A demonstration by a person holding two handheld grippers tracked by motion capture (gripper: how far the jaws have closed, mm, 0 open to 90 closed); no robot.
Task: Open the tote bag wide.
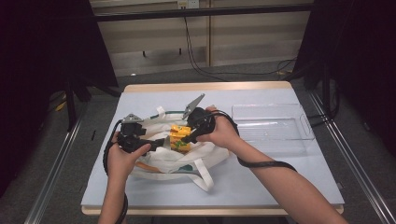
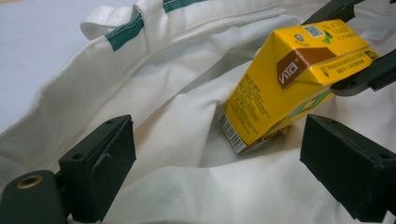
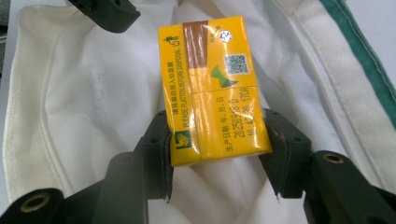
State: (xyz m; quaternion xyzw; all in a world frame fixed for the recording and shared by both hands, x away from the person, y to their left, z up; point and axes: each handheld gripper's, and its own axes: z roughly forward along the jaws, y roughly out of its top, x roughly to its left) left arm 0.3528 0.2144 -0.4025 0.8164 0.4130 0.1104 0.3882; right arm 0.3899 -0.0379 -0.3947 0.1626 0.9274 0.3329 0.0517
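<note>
Right gripper (image 3: 215,156) is clamped on the yellow drink carton (image 3: 212,88), 1 pad on each narrow side near the carton's top end. It sits over the open mouth of the white canvas bag (image 1: 168,156), mid-table, a bit left of centre. Can't tell if its lower end rests on the cloth or hangs just clear.

Left gripper (image 2: 224,163) has its jaws apart with nothing between them, low over the bag's fabric, carton just beyond its right jaw. From the high view, the left hand (image 1: 122,156) is at the bag's left rim.

Handling, my read:
- Carton: light to moderate weight, probably full. Thin board walls give under squeeze, and the glossy film is a bit slick.
- Best hold is across the 2 narrow sides near the folded end, where the seams stiffen it. That's about where the pads are now. Avoid crushing the middle.
- Bag: soft and floppy, mouth won't stay open unsupported. Green-trimmed strap (image 2: 122,31) lies at the far rim.

Readable print: "PLEASE FLATTEN BEFORE DISPOSAL" along 1 edge, a QR code, a dot-printed date starting 2025, logo looks like "VITA" but partly hidden. Barcode at the bottom end.

Clear plastic tray (image 1: 273,122) sits to the right on the table (image 1: 289,182).
</note>
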